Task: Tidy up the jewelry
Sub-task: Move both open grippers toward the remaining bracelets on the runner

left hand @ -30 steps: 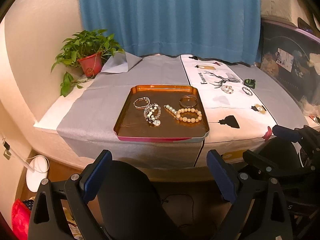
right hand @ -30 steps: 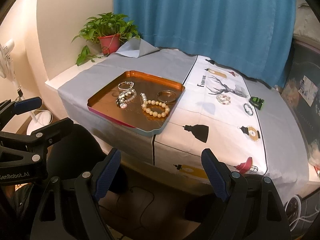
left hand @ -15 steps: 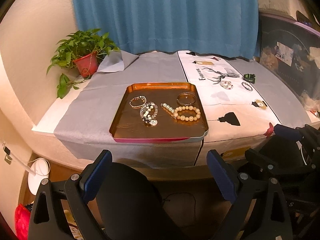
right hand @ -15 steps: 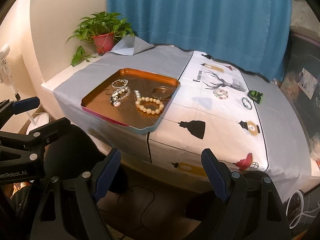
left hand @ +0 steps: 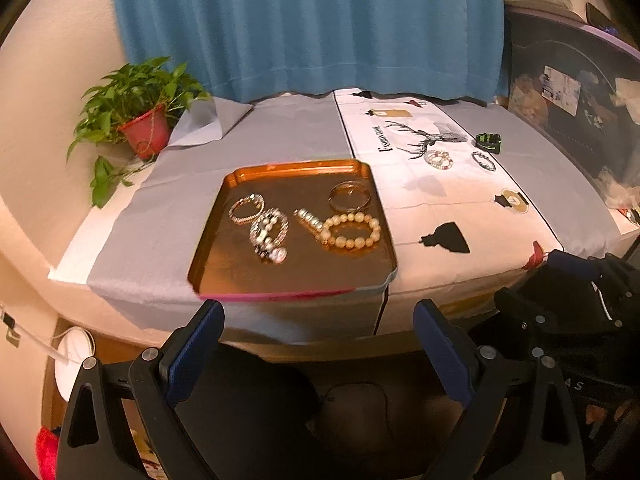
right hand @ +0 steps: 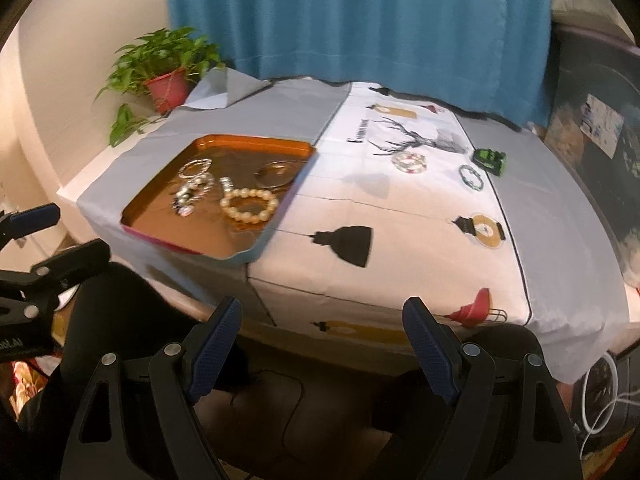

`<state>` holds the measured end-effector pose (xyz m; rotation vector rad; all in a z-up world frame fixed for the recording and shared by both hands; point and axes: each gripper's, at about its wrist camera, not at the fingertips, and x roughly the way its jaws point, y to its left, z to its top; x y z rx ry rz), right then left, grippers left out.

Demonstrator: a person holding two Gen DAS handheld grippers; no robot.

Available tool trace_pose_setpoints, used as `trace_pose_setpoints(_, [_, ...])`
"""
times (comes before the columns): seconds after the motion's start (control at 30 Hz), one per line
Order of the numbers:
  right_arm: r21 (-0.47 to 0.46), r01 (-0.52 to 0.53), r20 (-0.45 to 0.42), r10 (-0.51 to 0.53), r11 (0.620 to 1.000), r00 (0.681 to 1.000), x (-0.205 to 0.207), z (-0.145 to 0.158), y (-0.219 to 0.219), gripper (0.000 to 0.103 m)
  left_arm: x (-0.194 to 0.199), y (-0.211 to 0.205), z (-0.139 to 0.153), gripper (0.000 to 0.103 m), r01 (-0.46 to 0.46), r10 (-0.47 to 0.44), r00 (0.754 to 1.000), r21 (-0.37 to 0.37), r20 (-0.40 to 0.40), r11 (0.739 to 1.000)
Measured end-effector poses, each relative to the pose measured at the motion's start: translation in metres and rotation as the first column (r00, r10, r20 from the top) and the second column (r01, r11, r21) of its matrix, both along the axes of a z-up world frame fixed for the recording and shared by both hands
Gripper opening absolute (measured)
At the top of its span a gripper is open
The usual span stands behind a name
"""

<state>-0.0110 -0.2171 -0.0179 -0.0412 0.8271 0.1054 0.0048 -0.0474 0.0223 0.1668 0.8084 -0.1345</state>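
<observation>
Both grippers, left gripper [left hand: 316,340] and right gripper [right hand: 322,338], are hanging spread and empty; approaching the tray [left hand: 280,168] slowly, targeting one bracelet [left hand: 352,231], is looking wisest.

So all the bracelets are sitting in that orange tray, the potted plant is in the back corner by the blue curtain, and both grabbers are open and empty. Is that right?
Not quite: not all the bracelets are in the orange tray. The right wrist view shows two out on the white printed cloth, a multicoloured bracelet and a dark beaded bracelet. The rest holds: the potted plant stands by the blue curtain, and the left gripper and right gripper are open and empty.
</observation>
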Motion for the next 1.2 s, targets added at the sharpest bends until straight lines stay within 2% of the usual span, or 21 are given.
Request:
trace_pose_setpoints(0.13, [0.011,0.070,0.007,-0.070,0.997,0.998,0.013,-0.003,-0.028,0.083,0.019,-0.016,0.006,0.094,0.038,-0.038,0.999,0.000,-0.007,0.999])
trace_pose_setpoints(0.3, [0.033,0.177,0.013,-0.178,0.984,0.984,0.037,-0.005,-0.075,0.083,0.055,-0.044,0.024,0.094,0.087,-0.088,0.996,-0.037,0.000,0.995])
trace_pose_setpoints(0.43, [0.044,0.266,0.039,-0.268,0.963,0.963,0.067,-0.008,-0.117,0.083,0.098,-0.073,0.036,0.094,0.141,-0.141,0.990,-0.064,0.007,0.988])
trace_pose_setpoints(0.53, [0.061,0.337,0.072,-0.341,0.940,0.937,0.094,-0.013,-0.147,0.083,0.142,-0.104,0.035,0.094,0.212,-0.214,0.977,-0.097,-0.005,0.972])
trace_pose_setpoints(0.67, [0.090,0.404,0.054,-0.409,0.910,0.911,0.145,-0.027,-0.187,0.083,0.211,-0.152,0.010,0.094,0.292,-0.299,0.951,-0.091,-0.083,0.952])
trace_pose_setpoints(0.8, [0.117,0.465,0.036,-0.471,0.878,0.881,0.195,-0.042,-0.219,0.083,0.276,-0.177,-0.027,0.094,0.291,-0.306,0.933,-0.104,-0.191,0.951])
trace_pose_setpoints(1.0, [0.068,0.442,0.015,-0.444,0.894,0.896,0.249,-0.059,-0.226,0.083,0.342,-0.193,-0.075,0.092,0.251,-0.303,0.894,-0.192,-0.330,0.949])
trace_pose_setpoints(1.1, [0.023,0.435,0.007,-0.436,0.900,0.900,0.266,-0.065,-0.227,0.083,0.363,-0.199,-0.096,0.092,0.239,-0.297,0.873,-0.190,-0.388,0.952])
trace_pose_setpoints(1.2, [0.000,0.437,-0.021,-0.437,0.899,0.899,0.280,-0.074,-0.231,0.083,0.373,-0.201,-0.109,0.092,0.230,-0.283,0.863,-0.174,-0.417,0.958])
